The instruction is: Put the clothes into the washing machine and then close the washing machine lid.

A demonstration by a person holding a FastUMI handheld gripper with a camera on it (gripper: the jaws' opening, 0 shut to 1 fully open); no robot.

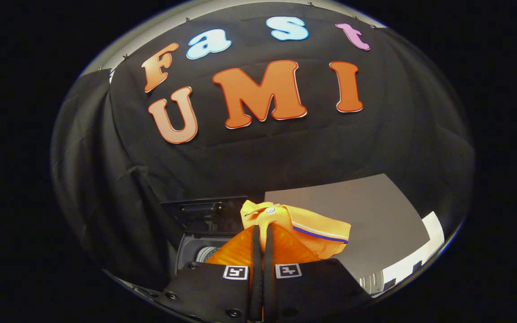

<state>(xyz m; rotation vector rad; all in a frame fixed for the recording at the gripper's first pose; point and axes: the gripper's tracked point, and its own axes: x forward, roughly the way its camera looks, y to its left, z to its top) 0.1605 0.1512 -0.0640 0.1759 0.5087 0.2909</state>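
Note:
My gripper (262, 233) is shut on an orange garment (317, 229) with a blue stripe along one hem. The cloth bunches up between and above the two fingers (256, 251) and hangs off to the right of them. Below and to the left of the fingers the dark washing machine (191, 249) shows its open top, with a bit of metal drum (205, 253) visible inside. Its raised lid (204, 208) stands behind the opening. The garment is held above the machine's right side.
A grey tabletop (366, 211) spreads to the right beyond the garment, with a white strip (415, 258) along its near right edge. Black cloth walls close off the back and the left.

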